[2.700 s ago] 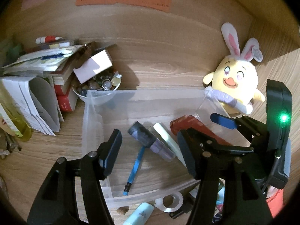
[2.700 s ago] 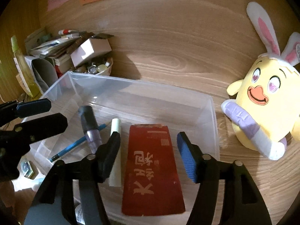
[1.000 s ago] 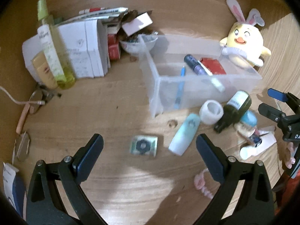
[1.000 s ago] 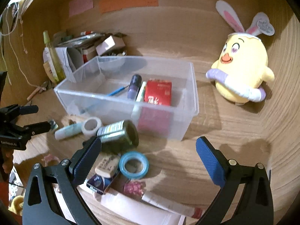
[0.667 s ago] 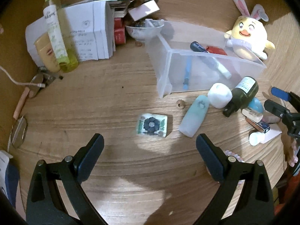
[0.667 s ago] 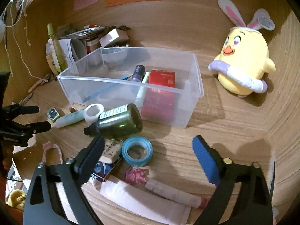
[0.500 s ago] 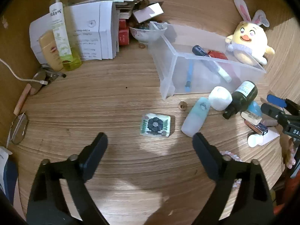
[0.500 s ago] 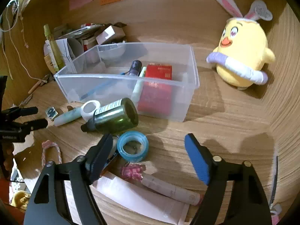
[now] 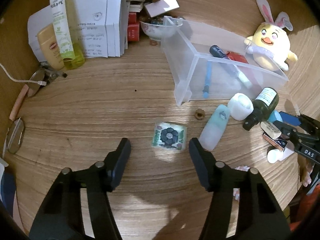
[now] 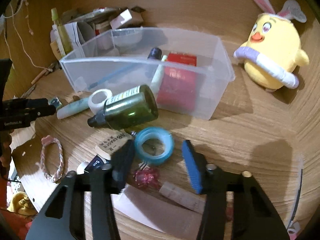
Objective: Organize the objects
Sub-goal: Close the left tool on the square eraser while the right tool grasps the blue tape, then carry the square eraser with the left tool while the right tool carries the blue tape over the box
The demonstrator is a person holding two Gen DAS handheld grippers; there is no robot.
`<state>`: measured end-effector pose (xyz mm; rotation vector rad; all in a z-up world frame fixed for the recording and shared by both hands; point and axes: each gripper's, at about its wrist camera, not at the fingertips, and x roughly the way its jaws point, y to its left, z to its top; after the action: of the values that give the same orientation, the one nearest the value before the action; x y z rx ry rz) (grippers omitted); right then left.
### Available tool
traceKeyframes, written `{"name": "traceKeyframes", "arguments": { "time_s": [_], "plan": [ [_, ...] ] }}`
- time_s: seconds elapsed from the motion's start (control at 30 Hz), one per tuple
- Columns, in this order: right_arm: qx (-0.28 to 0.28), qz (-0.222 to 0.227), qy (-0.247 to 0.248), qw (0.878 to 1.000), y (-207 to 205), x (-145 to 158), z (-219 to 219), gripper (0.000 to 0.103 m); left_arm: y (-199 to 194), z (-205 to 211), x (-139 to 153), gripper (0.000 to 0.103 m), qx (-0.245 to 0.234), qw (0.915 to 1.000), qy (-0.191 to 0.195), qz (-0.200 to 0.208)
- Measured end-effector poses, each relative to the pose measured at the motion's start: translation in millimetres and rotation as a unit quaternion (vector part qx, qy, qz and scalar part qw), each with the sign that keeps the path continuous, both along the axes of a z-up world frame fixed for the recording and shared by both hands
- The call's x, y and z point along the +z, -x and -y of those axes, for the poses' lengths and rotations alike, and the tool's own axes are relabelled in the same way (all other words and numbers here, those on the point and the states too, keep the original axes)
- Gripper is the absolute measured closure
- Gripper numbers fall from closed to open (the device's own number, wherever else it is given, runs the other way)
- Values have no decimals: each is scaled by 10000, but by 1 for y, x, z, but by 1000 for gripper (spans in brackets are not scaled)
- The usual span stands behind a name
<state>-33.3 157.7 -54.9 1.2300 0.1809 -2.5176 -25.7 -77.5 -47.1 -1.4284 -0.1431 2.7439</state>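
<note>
Closing left tool (image 9: 159,148) over flowered packet (image 9: 169,136), untouched

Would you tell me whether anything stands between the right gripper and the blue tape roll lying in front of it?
Nothing visible does. The blue tape roll lies flat on the wooden desk, just ahead of the right gripper, whose jaws are closing with no pad on it yet. An eraser sits close on its left, and a pink wrapped candy nearer the camera.
</note>
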Motion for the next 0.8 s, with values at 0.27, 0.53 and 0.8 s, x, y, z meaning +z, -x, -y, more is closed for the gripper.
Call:
{"name": "traceKeyframes", "arguments": {
  "time_s": [0.27,0.53,0.8],
  "plan": [
    [-29,-154,66,9999,-3,2,-1,67,2,0,0,67,58,9999,91,-24],
    [-164,-267,227,9993,-5,9,-9,67,4,5,0,69,129,9999,-10,-56],
    [-344,-366,440,9978,-4,18,-23,67,-3,2,17,70,126,9994,-31,-331]
  ]
}}
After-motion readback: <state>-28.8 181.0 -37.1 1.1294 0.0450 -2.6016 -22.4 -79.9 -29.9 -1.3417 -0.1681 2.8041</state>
